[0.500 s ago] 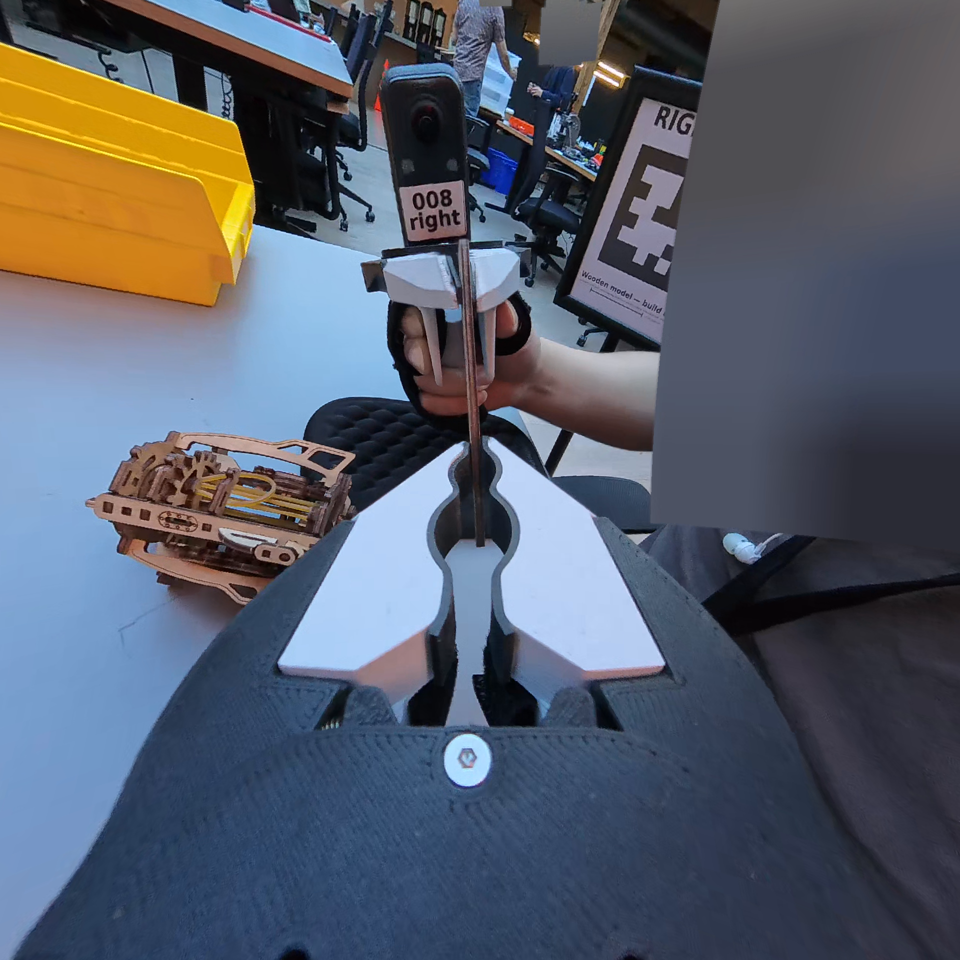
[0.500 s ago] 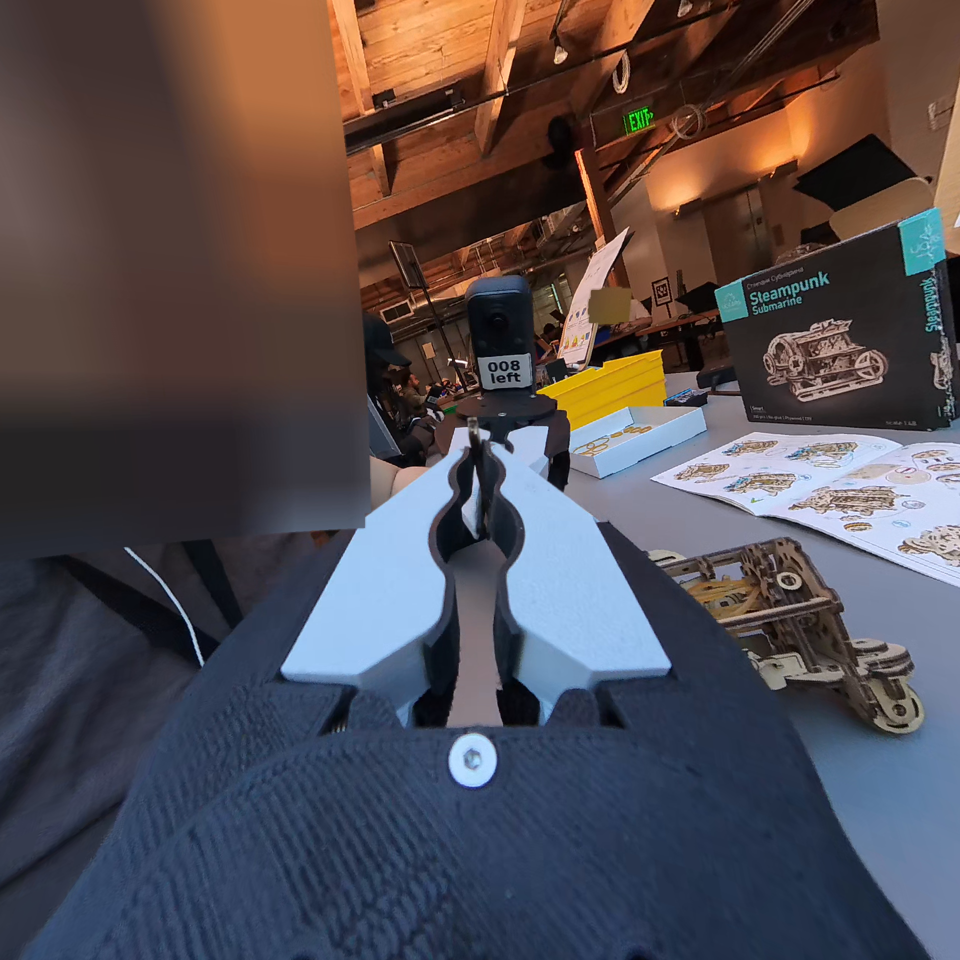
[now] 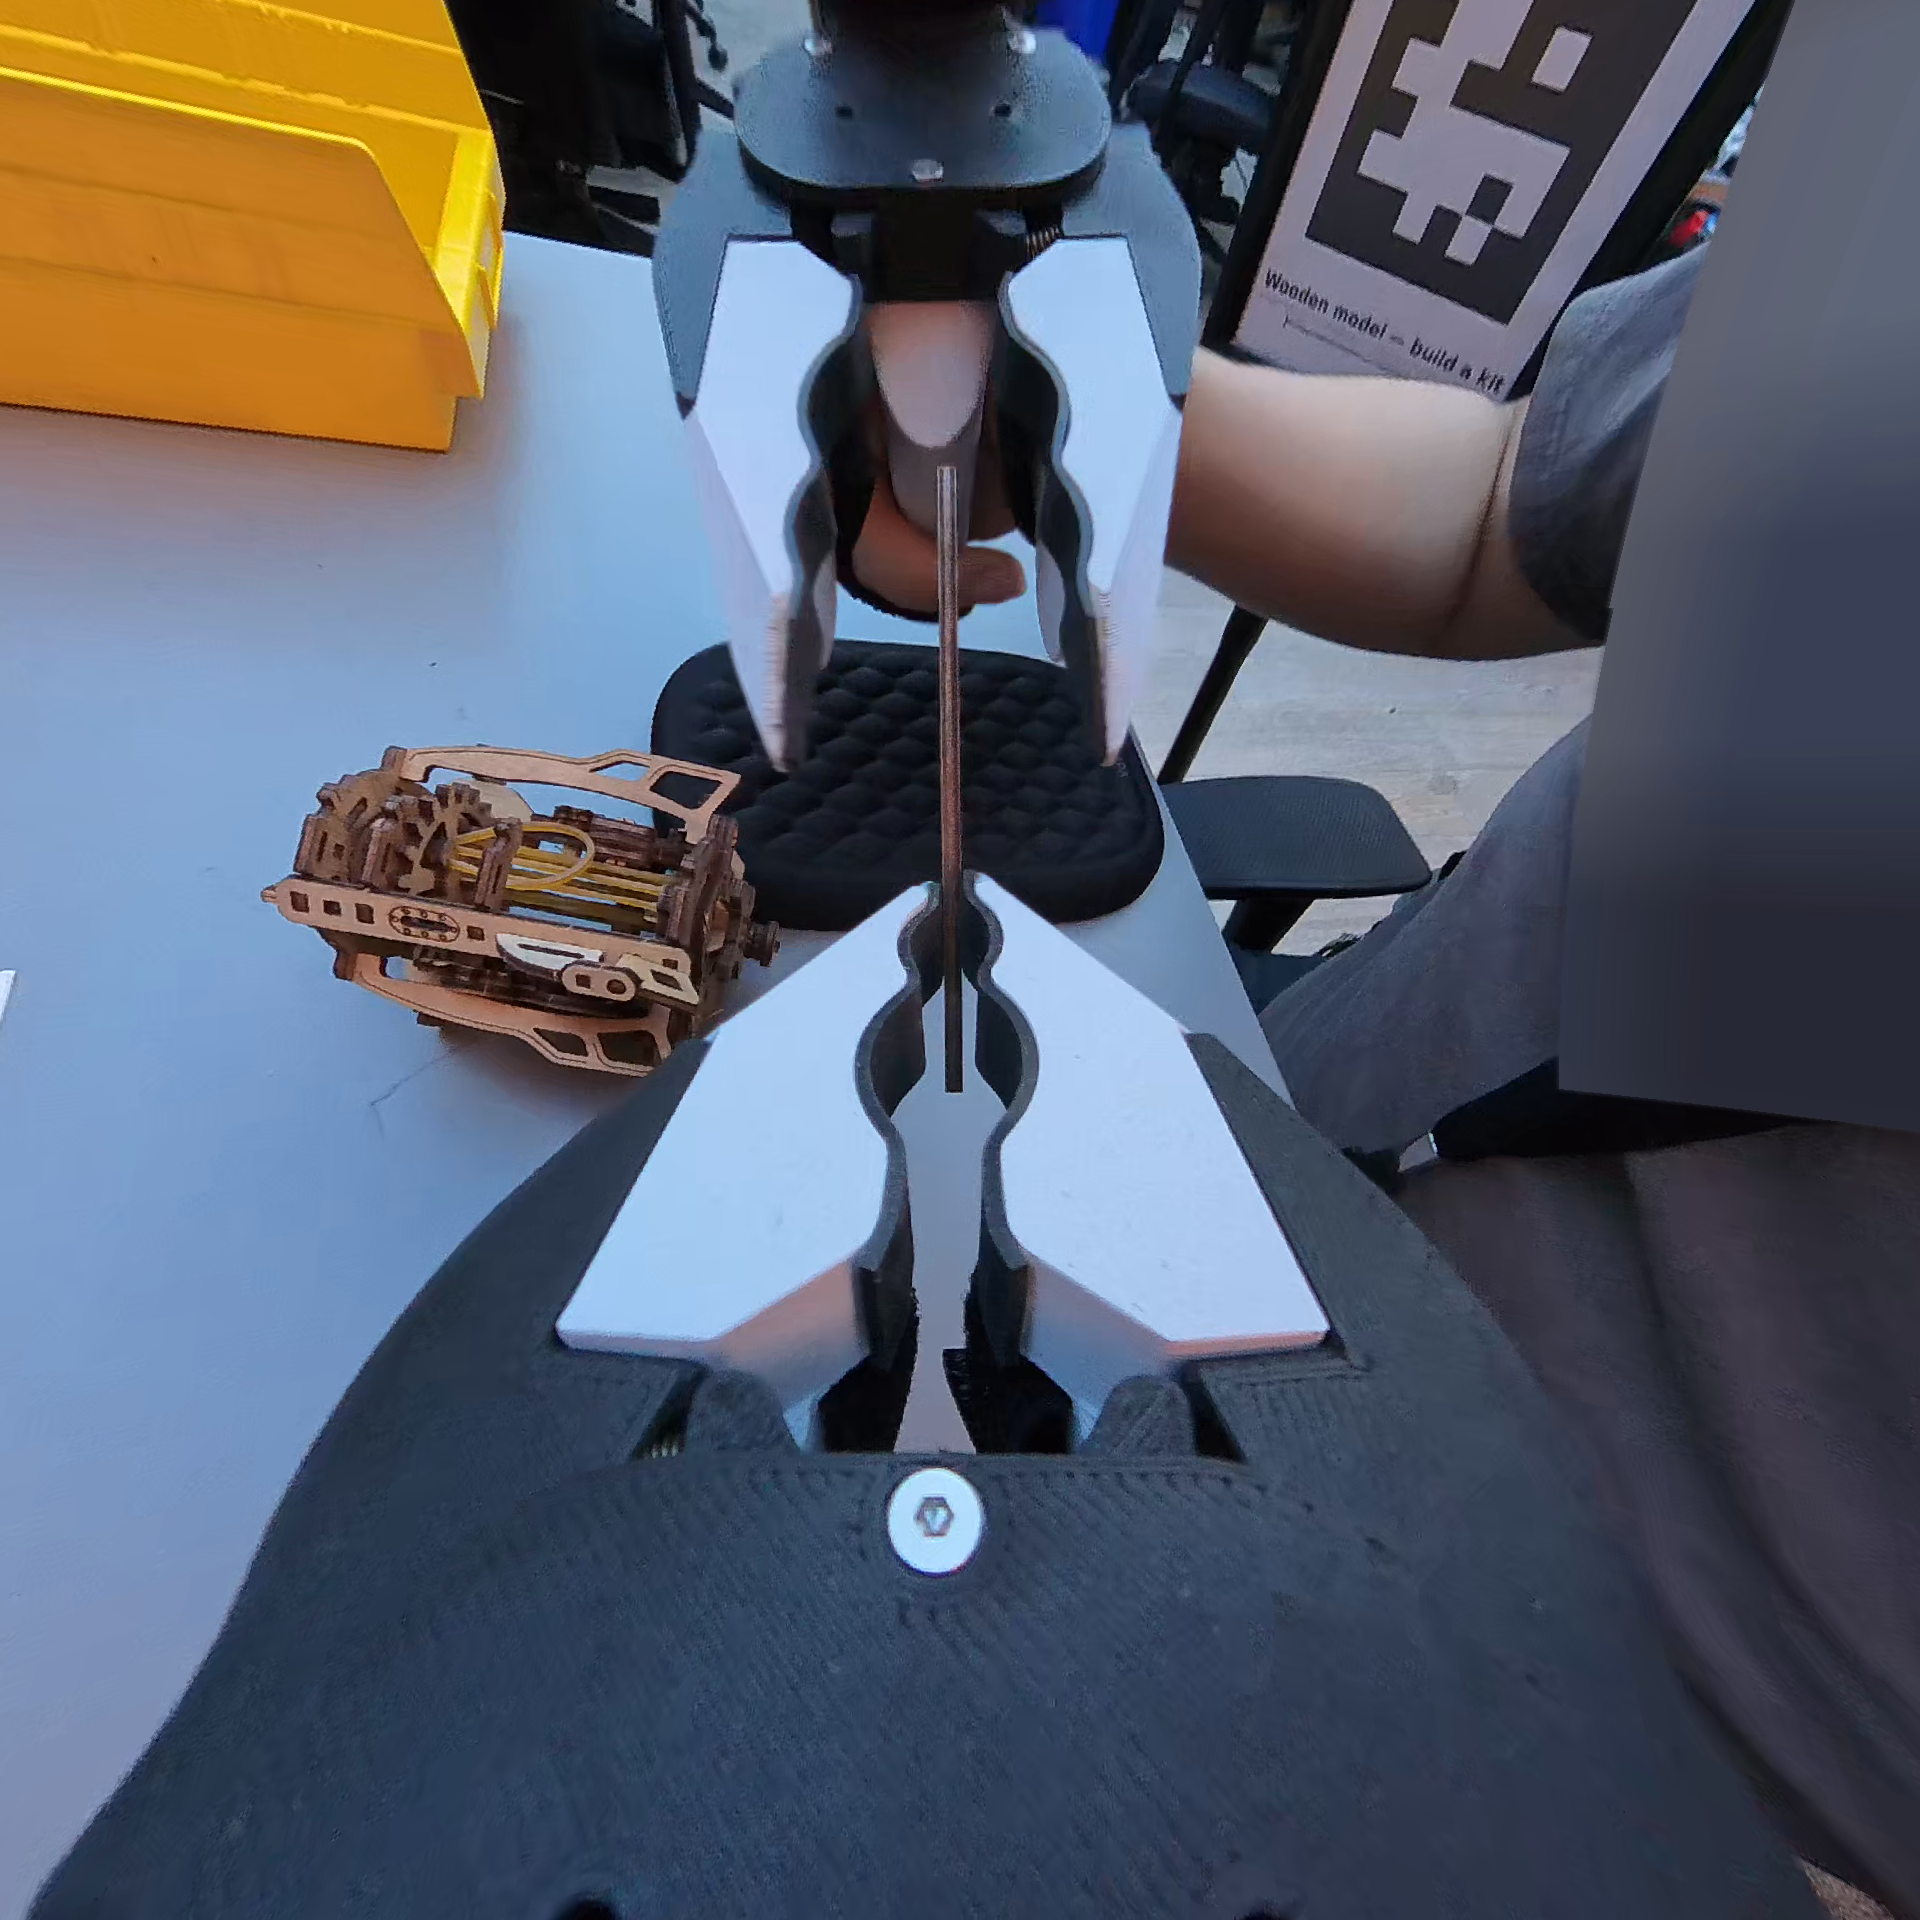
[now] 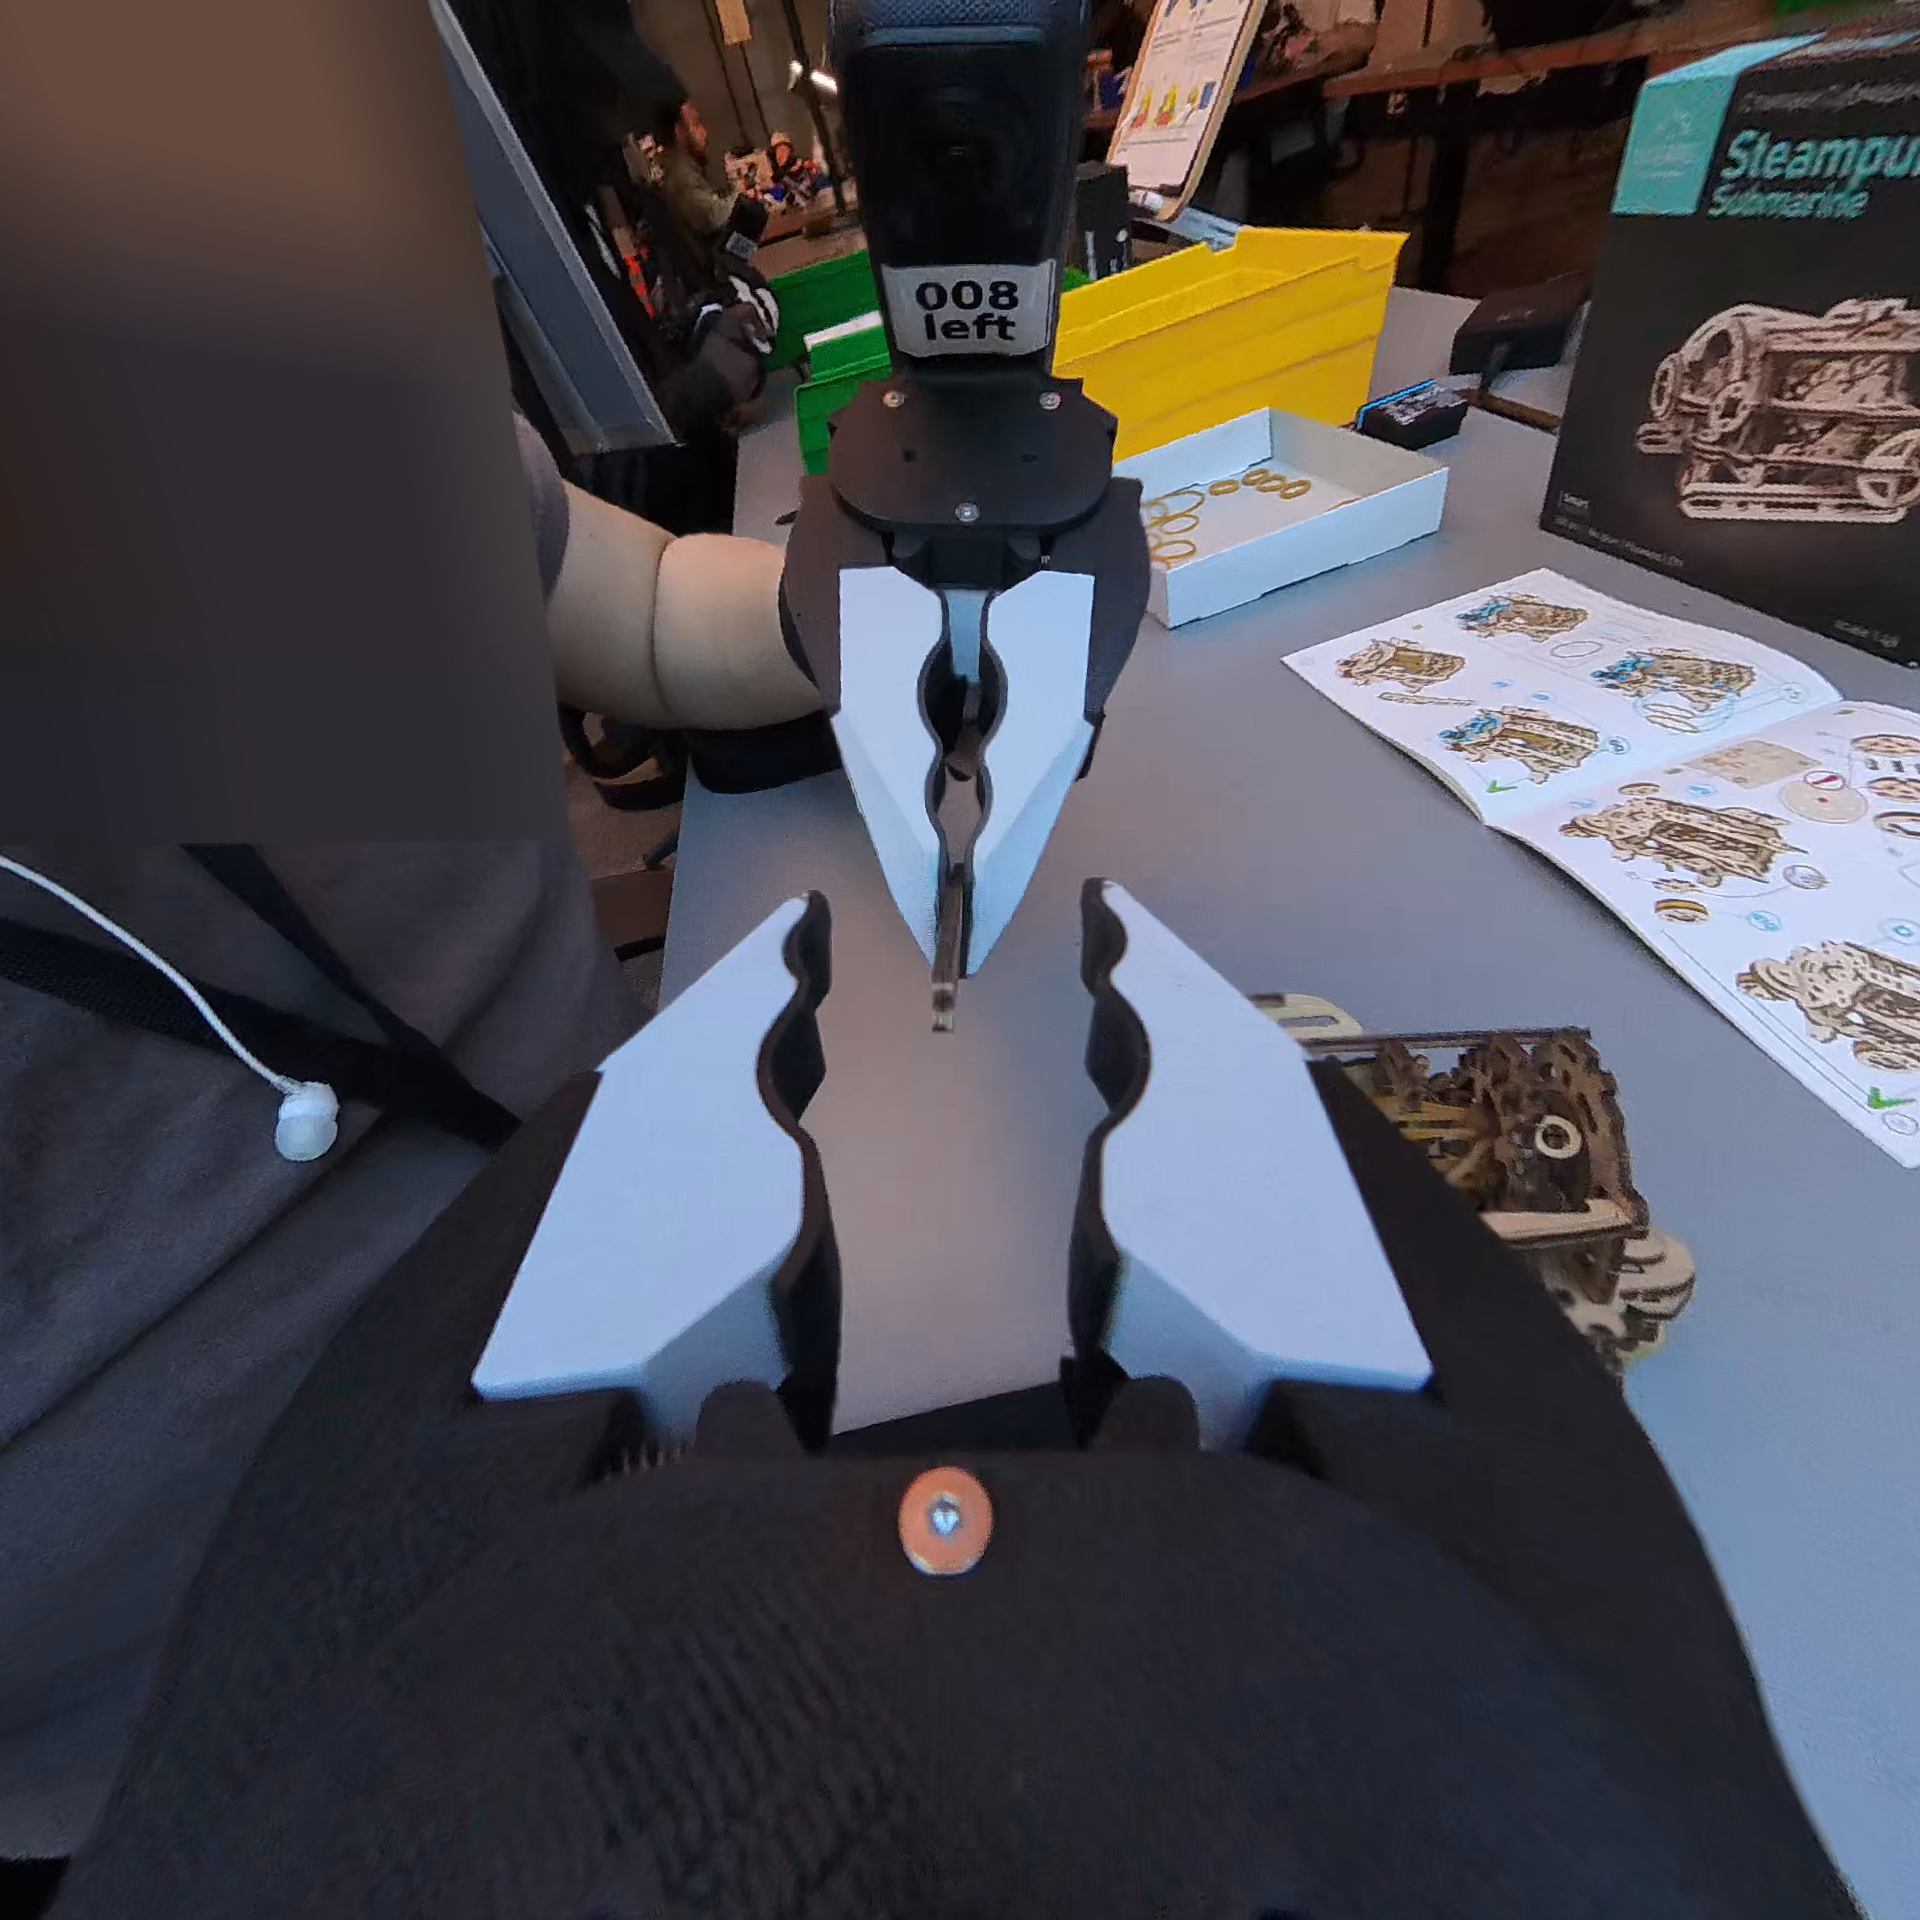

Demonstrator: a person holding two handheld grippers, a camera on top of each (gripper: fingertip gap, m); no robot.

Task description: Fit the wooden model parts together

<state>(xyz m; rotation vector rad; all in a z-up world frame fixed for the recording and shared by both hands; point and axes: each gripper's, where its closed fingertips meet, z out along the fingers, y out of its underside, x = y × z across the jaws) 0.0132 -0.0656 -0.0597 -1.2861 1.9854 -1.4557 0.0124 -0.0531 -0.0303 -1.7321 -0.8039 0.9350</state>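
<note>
The left gripper (image 3: 948, 896) pinches a thin wooden rod (image 3: 948, 727) above the grey table (image 3: 156, 644); the right gripper (image 4: 951, 904) faces it, fingers (image 4: 707, 1132) spread wide and empty. A half-built wooden model (image 3: 520, 904) sits beside them, near the instruction booklet (image 4: 1621, 790).

Left gripper (image 3: 948, 899): jaws pinched together on a thin wooden strip (image 3: 948, 727).
Right gripper (image 4: 948, 914): jaws spread wide, gripping nothing (tips facing the left's).
Forearm (image 3: 1340, 499): bare, reaching behind the right gripper.

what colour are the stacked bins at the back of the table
Yellow bins, clearest in the left wrist view.
</note>
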